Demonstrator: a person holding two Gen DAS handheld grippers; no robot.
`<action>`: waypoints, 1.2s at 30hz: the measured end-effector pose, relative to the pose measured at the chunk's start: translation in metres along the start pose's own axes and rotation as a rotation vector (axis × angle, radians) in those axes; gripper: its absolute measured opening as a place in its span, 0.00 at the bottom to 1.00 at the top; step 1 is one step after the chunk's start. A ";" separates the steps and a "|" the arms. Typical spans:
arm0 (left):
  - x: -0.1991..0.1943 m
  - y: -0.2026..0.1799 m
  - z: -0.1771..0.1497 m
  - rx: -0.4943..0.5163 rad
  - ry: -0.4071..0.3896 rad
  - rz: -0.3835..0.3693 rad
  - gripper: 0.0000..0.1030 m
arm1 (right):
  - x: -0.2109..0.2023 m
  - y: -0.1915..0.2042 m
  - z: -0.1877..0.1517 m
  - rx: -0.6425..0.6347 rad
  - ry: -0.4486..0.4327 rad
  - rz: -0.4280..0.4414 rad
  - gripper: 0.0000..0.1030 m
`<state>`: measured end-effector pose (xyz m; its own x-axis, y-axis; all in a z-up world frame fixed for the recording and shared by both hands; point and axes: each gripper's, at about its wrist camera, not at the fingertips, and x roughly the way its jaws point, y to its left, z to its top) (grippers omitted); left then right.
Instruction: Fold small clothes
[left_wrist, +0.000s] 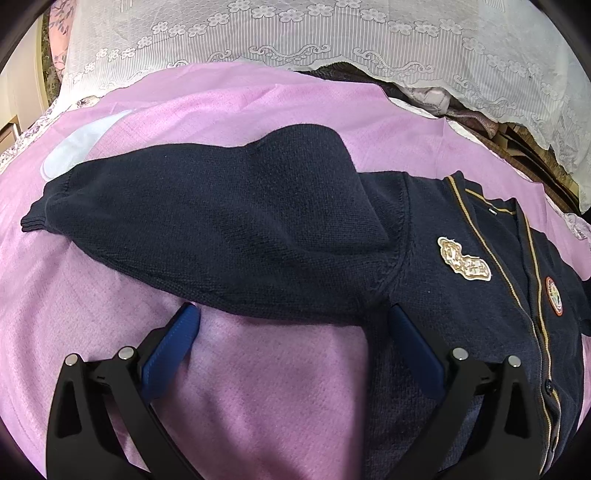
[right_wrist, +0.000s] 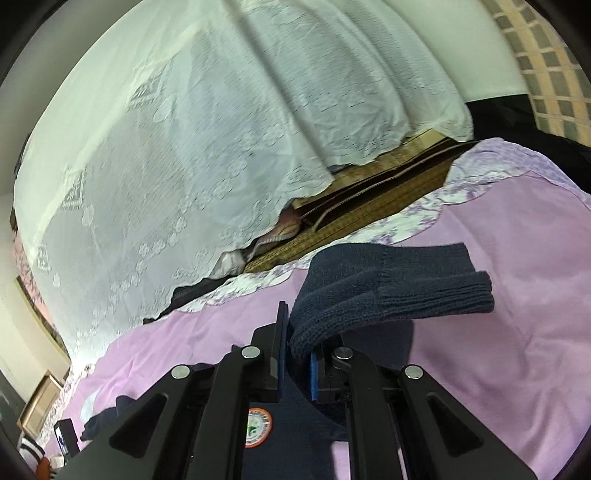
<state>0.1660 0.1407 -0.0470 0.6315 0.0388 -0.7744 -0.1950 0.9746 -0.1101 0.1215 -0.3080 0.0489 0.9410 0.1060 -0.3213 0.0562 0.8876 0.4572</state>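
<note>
Left wrist view: a navy knitted cardigan (left_wrist: 424, 251) with gold trim and embroidered badges lies spread on a pink bedsheet (left_wrist: 258, 387).
Near sleeve: the cardigan's left-hand sleeve (left_wrist: 192, 225) lies flat, stretched out sideways, its ribbed cuff toward the picture's left edge.
Left gripper (left_wrist: 295, 325): blue-padded fingers spread wide, low over the sheet at the sleeve's near edge, nothing between them.
Right wrist view: the right gripper (right_wrist: 299, 350) has its fingers pressed together on the other sleeve (right_wrist: 369, 295), pinching the knit behind the ribbed cuff (right_wrist: 439, 295).
Lifted sleeve: raised off the sheet, cuff sticking out past the fingertips.
Background: a white lace cover (right_wrist: 221, 147) drapes behind the bed.
</note>
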 end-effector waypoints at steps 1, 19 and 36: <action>0.000 0.000 0.000 0.000 0.000 0.000 0.96 | 0.002 0.004 -0.001 -0.006 0.005 0.002 0.09; 0.001 -0.001 0.001 0.001 0.000 0.000 0.96 | 0.035 0.097 -0.027 -0.122 0.094 0.131 0.09; 0.002 -0.001 0.001 0.001 -0.001 0.000 0.96 | 0.102 0.142 -0.113 -0.337 0.461 0.106 0.17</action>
<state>0.1676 0.1404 -0.0480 0.6320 0.0390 -0.7740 -0.1941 0.9749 -0.1094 0.1880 -0.1205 -0.0122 0.6892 0.3194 -0.6504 -0.2109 0.9472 0.2417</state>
